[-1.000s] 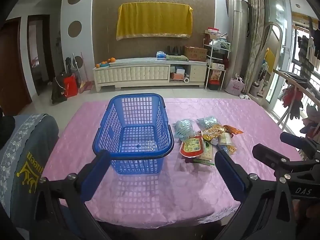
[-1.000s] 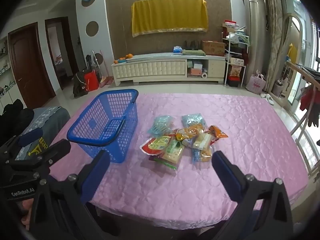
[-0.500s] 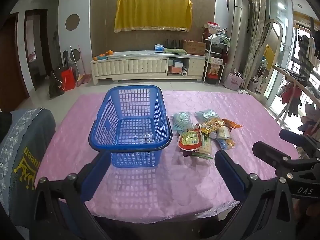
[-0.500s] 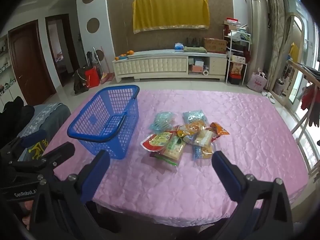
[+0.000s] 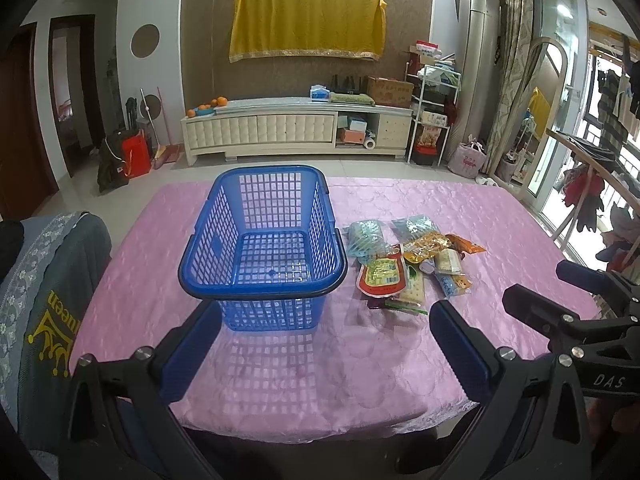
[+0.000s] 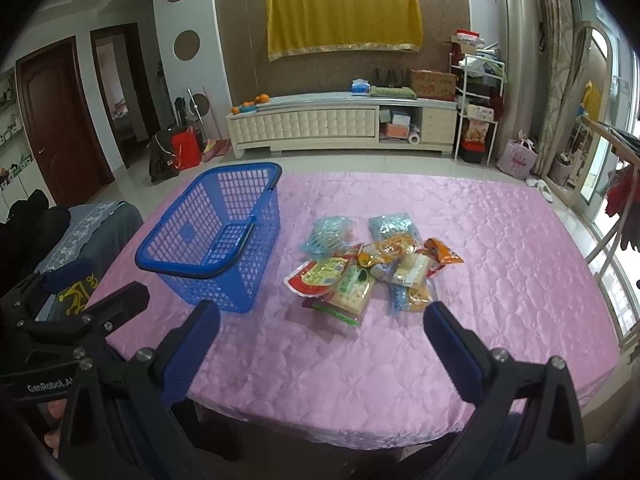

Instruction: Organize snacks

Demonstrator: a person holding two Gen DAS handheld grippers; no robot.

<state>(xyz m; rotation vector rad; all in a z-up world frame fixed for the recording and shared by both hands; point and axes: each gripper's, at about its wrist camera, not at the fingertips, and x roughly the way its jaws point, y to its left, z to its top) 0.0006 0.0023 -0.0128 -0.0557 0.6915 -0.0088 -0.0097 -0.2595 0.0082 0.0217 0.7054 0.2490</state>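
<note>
Both grippers have drifted slightly back from the table since a second ago; basket and snacks look unmoved.

Pink quilted tablecloth (image 5: 400, 208) covers the table. Blue plastic basket (image 5: 262, 240) stands upright, empty, handle folded down on the rim; long axis runs away from the person. Snack pile (image 6: 372, 268) lies just beside the basket's right wall, not touching it. Red-edged pouch (image 6: 318, 276) and cracker pack (image 6: 352, 292) lie nearest, long axes running roughly toward the near edge; two teal bags behind.

Left gripper (image 5: 324, 344): jaws spread wide, nothing held, before the basket. Right gripper (image 6: 320, 340): jaws spread wide, nothing held, before the pile.

Risk: packets overlap, so a pinch may lift two or drag neighbours; slick film may slip. The light basket may slide if bumped.
</note>
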